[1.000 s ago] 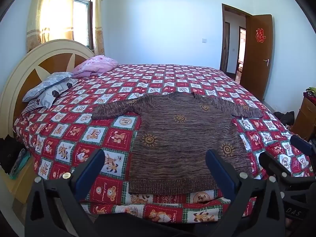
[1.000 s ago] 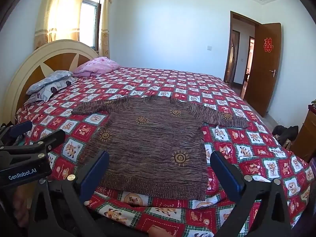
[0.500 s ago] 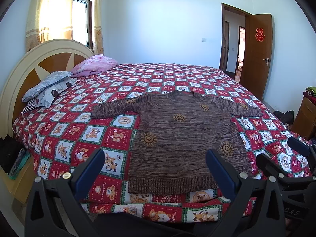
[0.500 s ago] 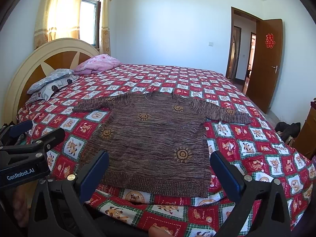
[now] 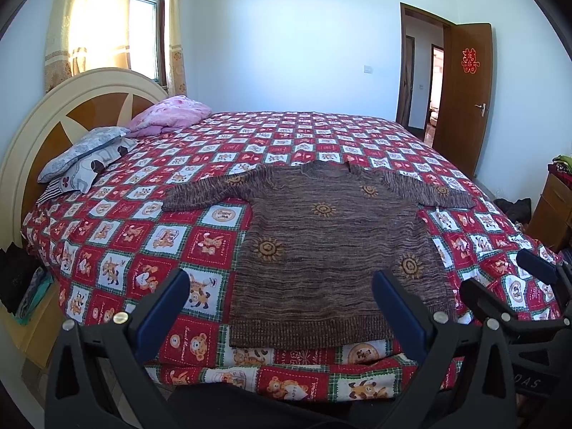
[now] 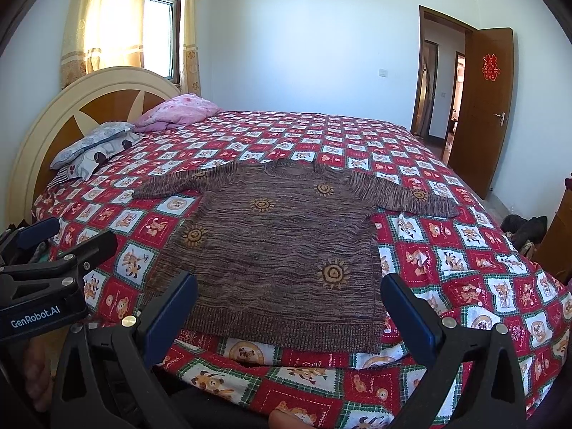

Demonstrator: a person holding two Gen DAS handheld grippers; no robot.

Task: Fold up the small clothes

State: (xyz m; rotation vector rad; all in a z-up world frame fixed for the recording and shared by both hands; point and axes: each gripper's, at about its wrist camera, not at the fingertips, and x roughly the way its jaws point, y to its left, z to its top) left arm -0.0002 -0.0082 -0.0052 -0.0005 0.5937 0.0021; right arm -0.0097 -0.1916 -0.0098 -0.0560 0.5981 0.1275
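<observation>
— Where's the garment, and what are you holding?

— Nothing. My left gripper (image 5: pixel 279 286) and my right gripper (image 6: pixel 289 289) both hang with jaws spread wide, short of the bed's near edge. The brown knit sweater (image 5: pixel 332 250) lies flat on the checked cartoon bedspread (image 5: pixel 143 236), hem toward me, both sleeves stretched out sideways.

— So how do you start well?

— I'd judge a sleeve comes first. I'd pinch the left sleeve (image 5: pixel 200 196) near its cuff with my left jaws, take knit only, not bedspread, and lay it across the chest. Then the right sleeve (image 6: pixel 411 196) likewise.

— Any risk?

— The knit is loose and probably stretchy; dragging could skew the body, so lift before carrying.
</observation>
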